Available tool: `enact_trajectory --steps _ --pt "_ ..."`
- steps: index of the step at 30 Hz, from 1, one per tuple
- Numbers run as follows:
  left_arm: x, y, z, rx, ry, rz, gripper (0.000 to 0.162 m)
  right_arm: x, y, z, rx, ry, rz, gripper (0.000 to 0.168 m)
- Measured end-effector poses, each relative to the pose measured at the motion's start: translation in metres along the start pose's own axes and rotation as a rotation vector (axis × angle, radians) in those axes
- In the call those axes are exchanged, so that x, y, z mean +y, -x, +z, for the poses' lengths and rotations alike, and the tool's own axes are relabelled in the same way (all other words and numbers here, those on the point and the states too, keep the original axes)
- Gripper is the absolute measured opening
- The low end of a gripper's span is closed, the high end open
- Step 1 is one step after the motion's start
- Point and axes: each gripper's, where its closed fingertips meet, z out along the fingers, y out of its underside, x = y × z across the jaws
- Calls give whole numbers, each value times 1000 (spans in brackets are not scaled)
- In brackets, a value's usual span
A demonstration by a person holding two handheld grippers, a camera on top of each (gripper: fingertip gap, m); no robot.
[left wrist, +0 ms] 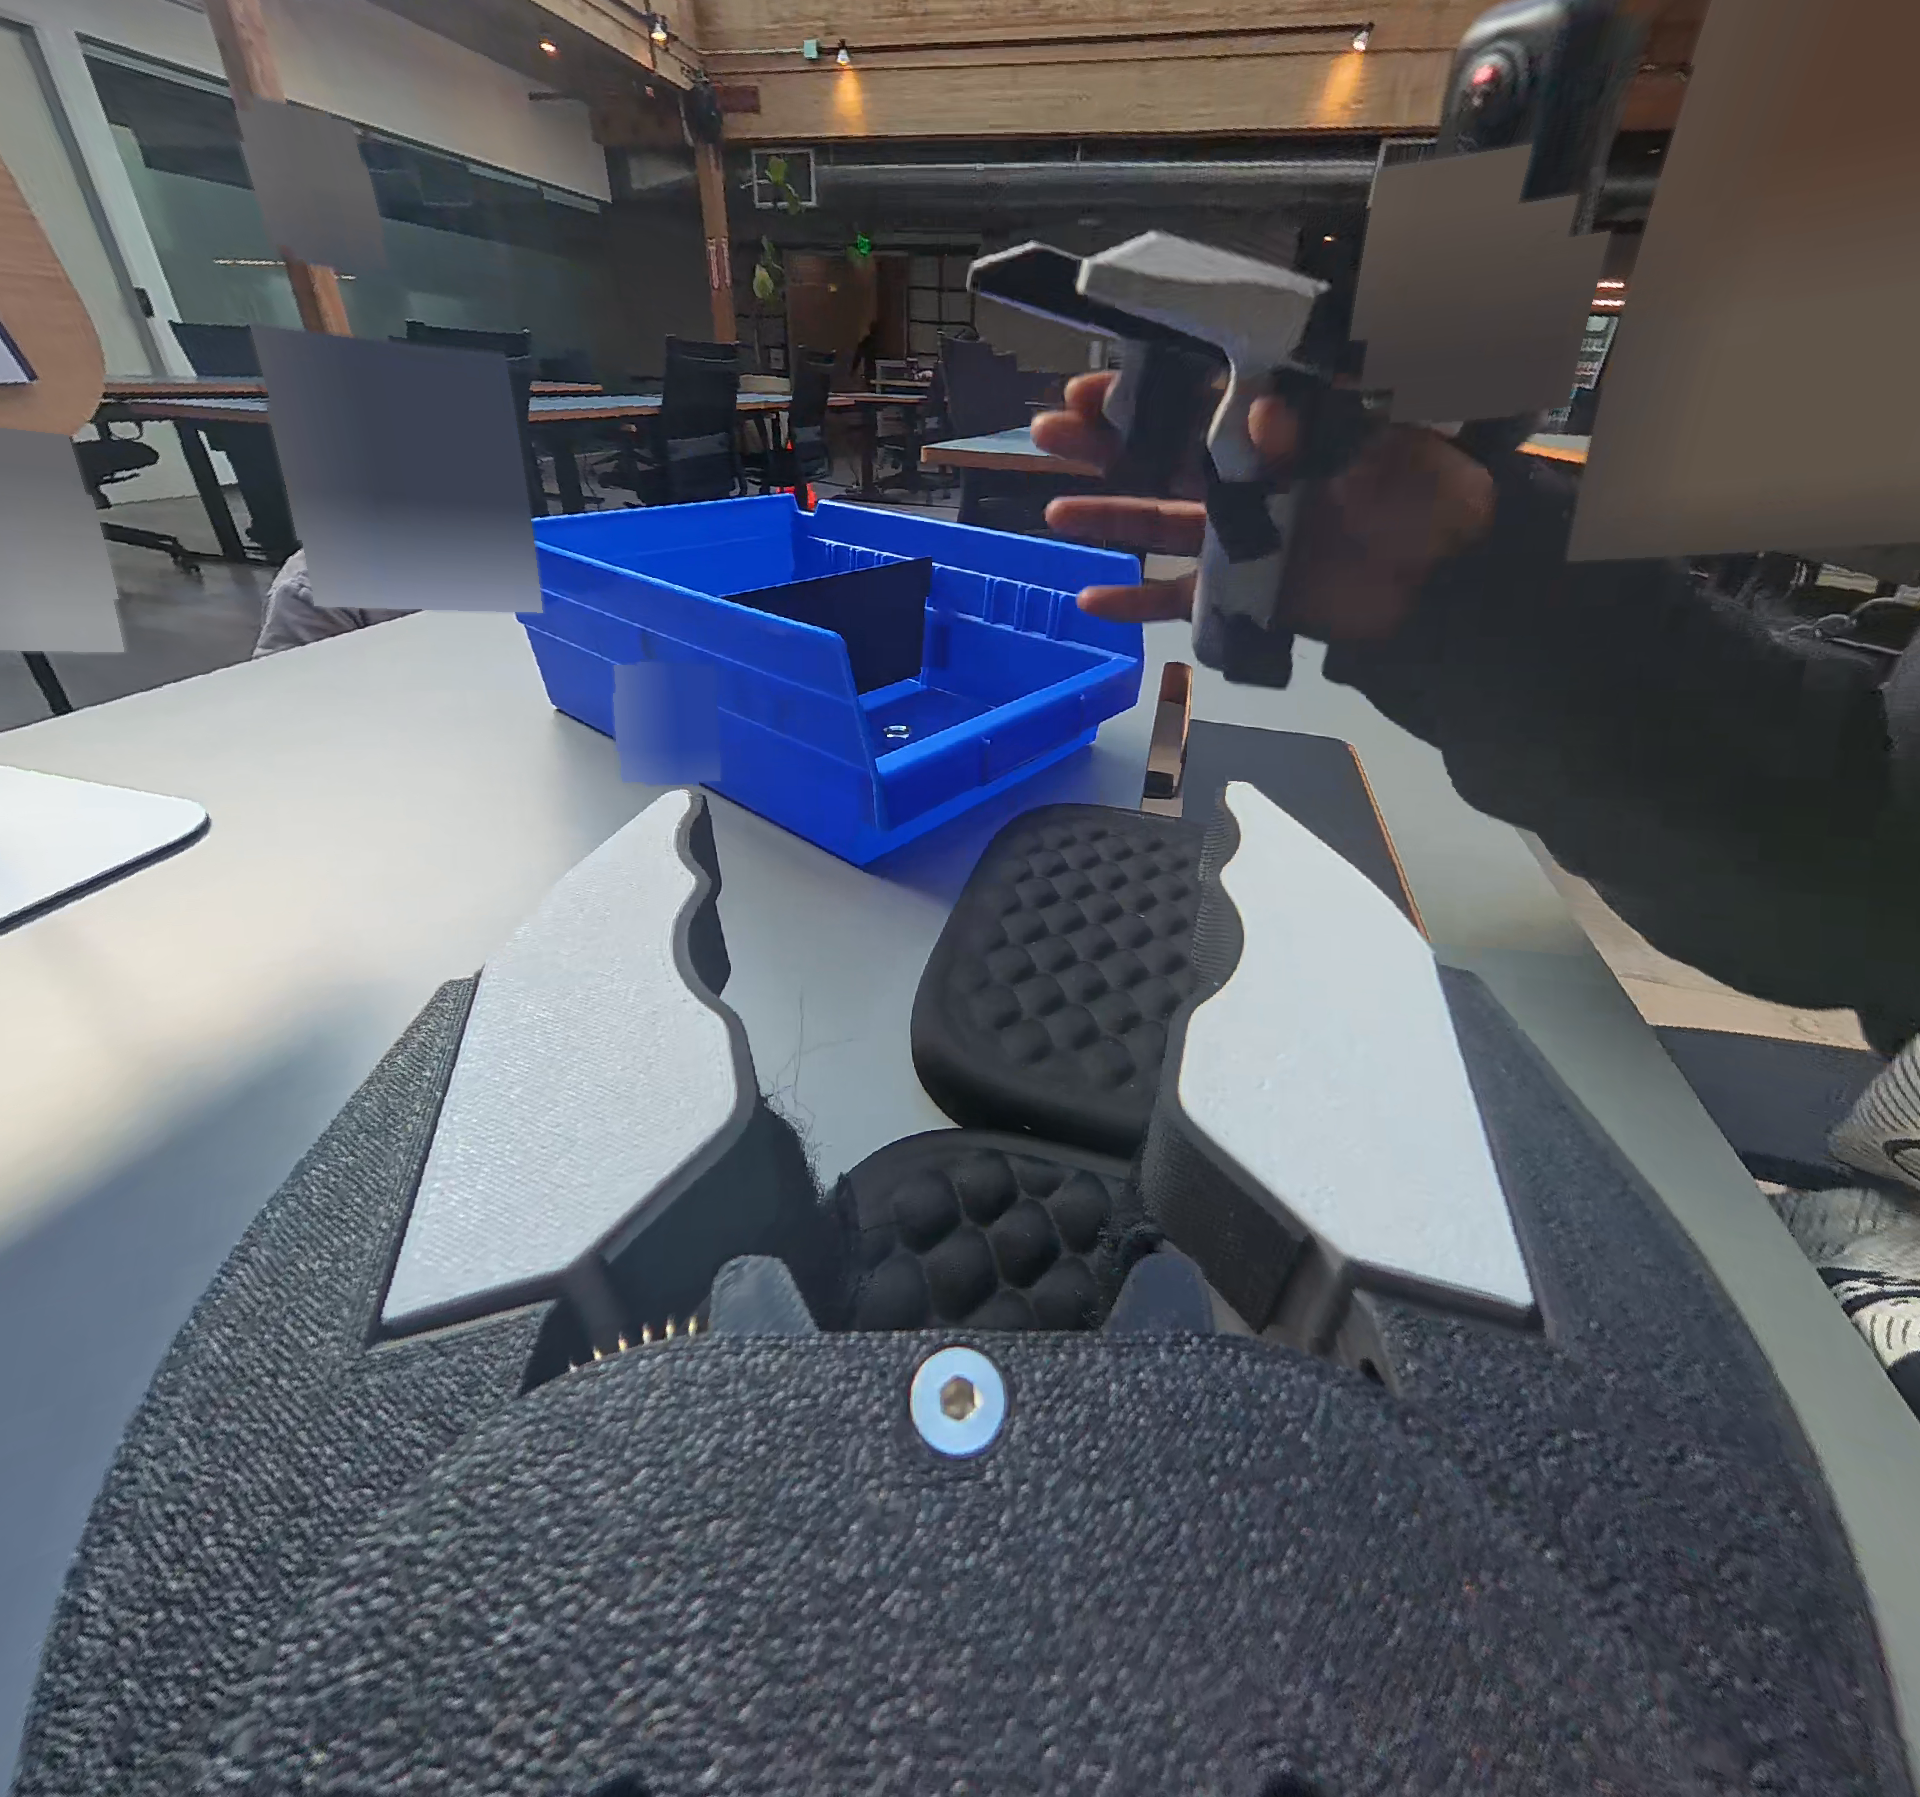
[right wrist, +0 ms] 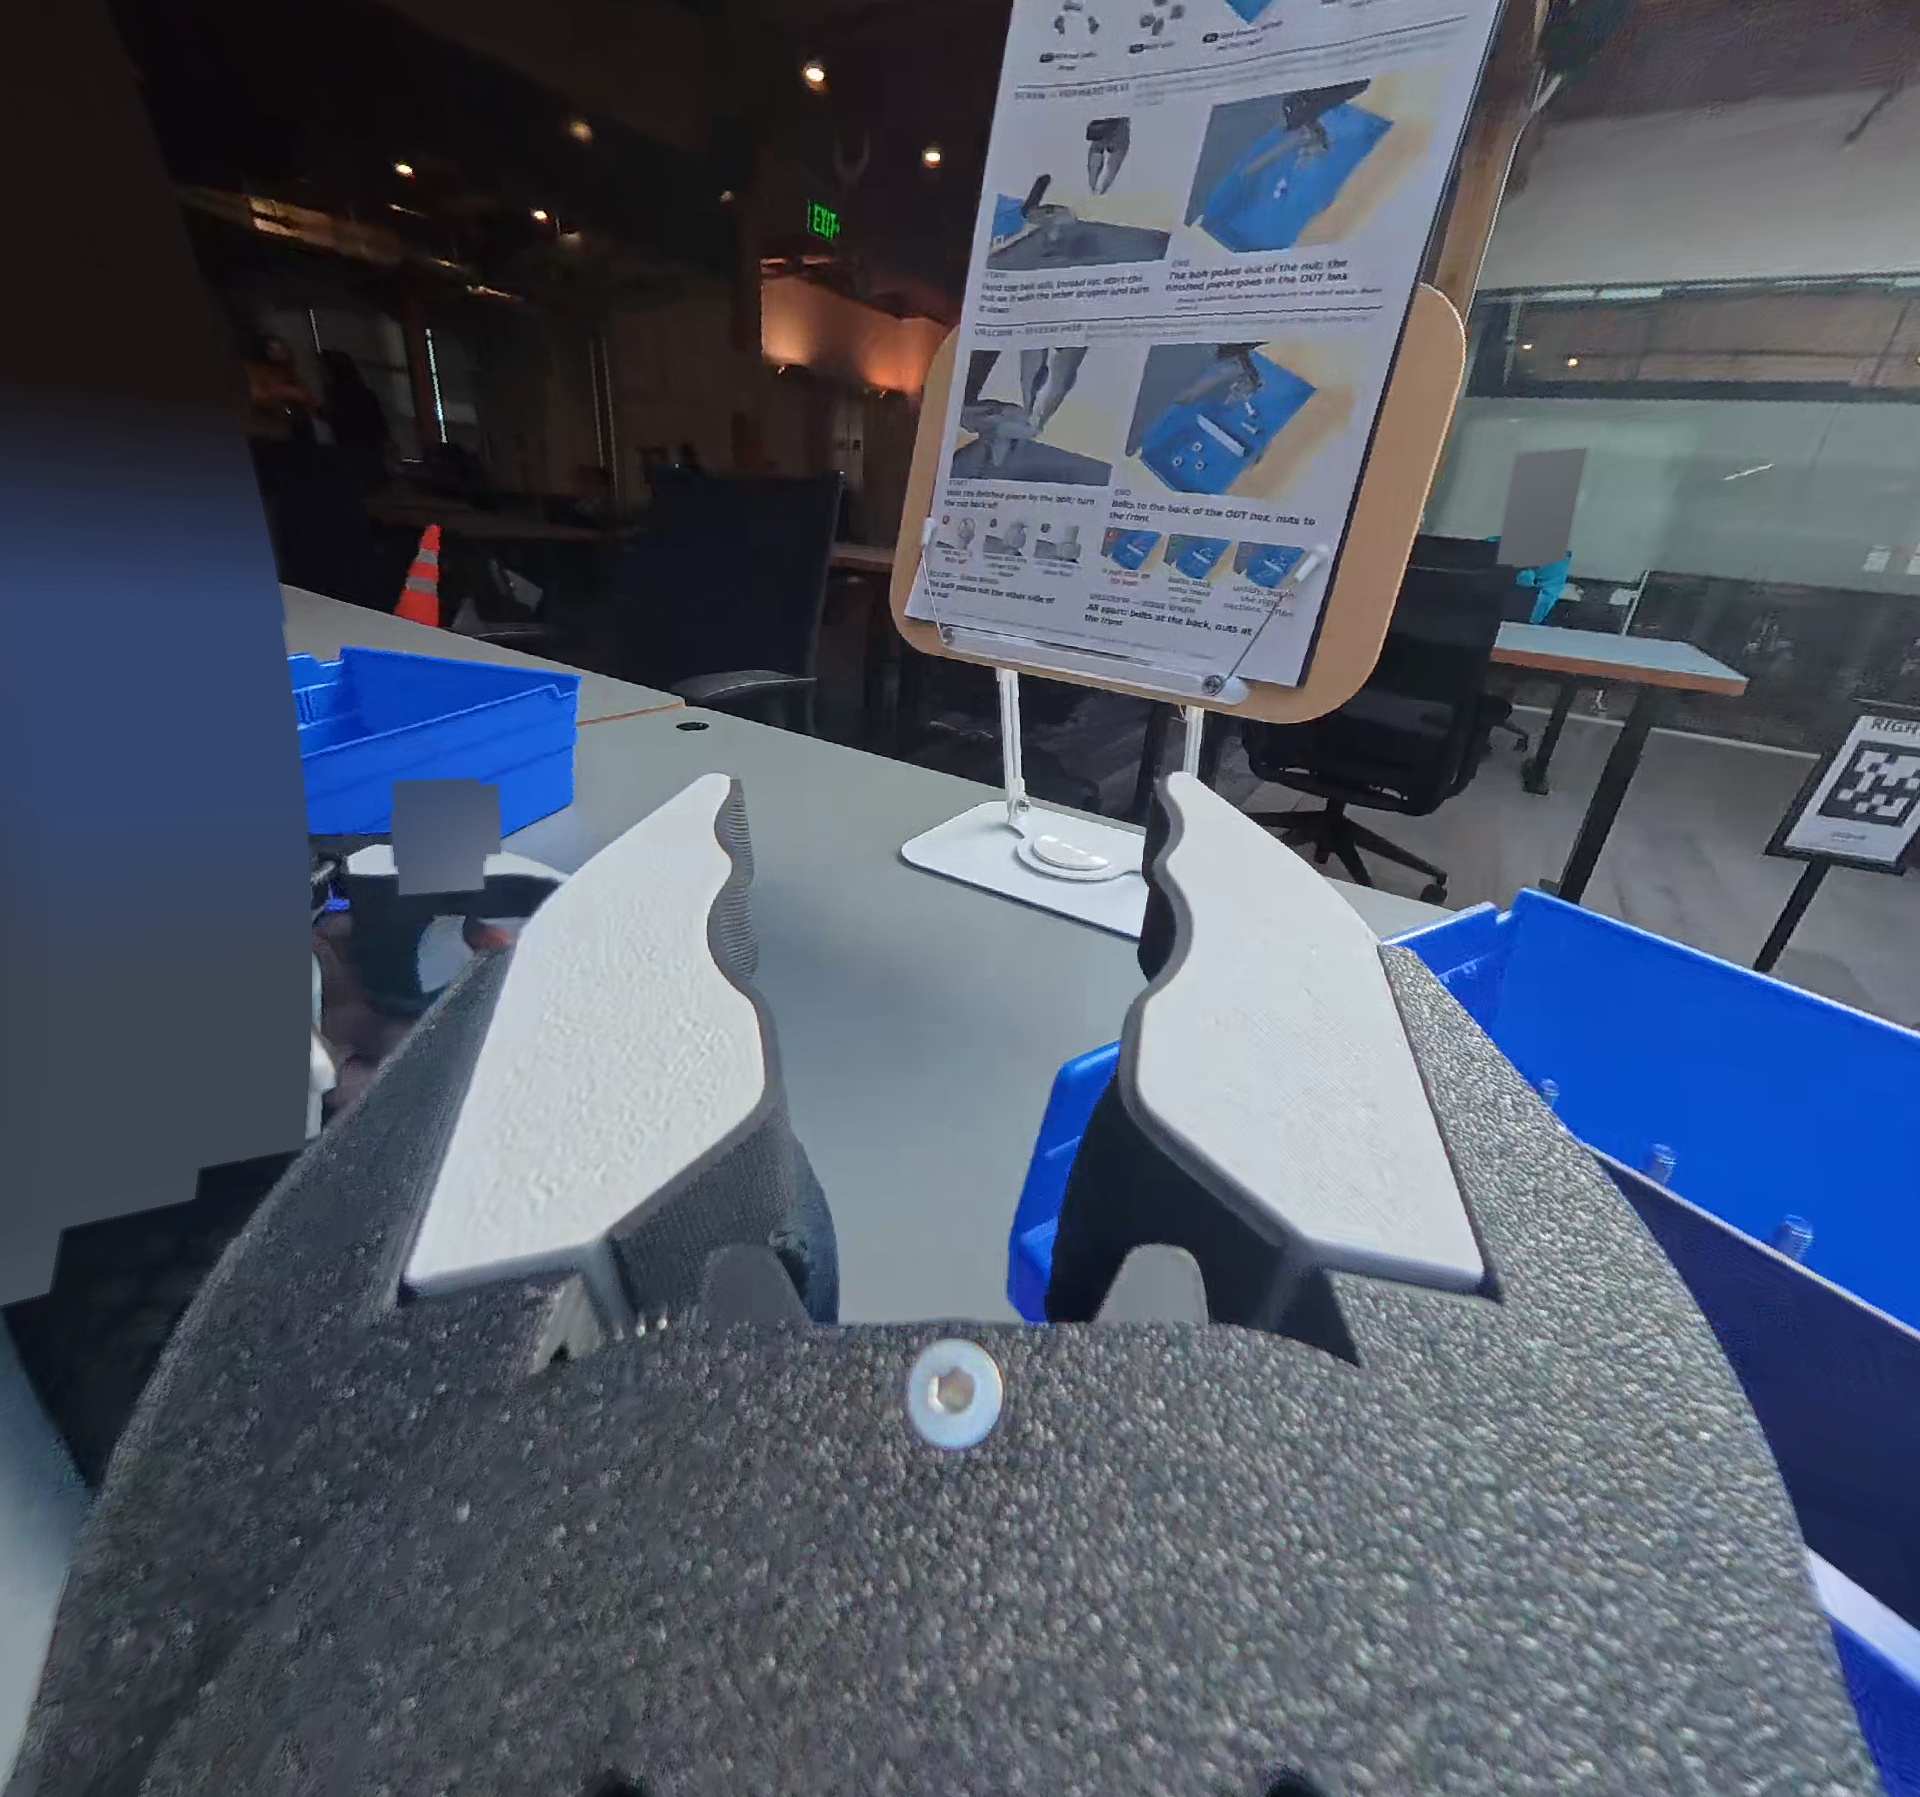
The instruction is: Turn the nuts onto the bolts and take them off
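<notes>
Hovering: both sets of tongs are up off the grey surface [left wrist: 312,812], nothing gripped, so this looks like the very start or a gap between parts.
Left tongs [left wrist: 961,812]: spread wide and empty, aimed at the blue bin [left wrist: 790,698] with the black divider.
Right tongs [right wrist: 940,812]: also parted and empty, held high, facing the instruction sheet [right wrist: 1195,293] on its stand.
Nut [left wrist: 896,732]: one lies on the floor of that bin's front section, pretty tiny.
Bolts [right wrist: 1792,1233]: a few look to be standing in the second blue bin [right wrist: 1714,1041] just beside the right tongs.
Wrist pad [left wrist: 1060,958]: black, lying on the surface under the left tongs.
Next, probably: drop the right tongs onto a bolt, send the left after the nut, then line up the threads.
</notes>
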Motion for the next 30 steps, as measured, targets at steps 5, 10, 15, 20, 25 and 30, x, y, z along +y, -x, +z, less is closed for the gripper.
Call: enact_trajectory --steps 5,10,15,20,25,30 --pt "-28 11 -18 -96 -29 -28 86 61 41 -5 -24 74 -37 62" --pt "-93 63 -92 -379 16 74 83 69 44 -3 -33 72 -17 54" --pt "-122 168 -228 -887 169 52 85 76 47 -1 -60 108 -20 53" --pt "-79 236 -330 -1167 261 -225 86 78 49 0 -72 114 -15 53" --pt "-14 274 -386 -1333 406 -389 73 78 49 0 -89 102 3 53" --pt "31 296 -408 -1399 442 -593 61 76 48 -2 -92 86 14 53"
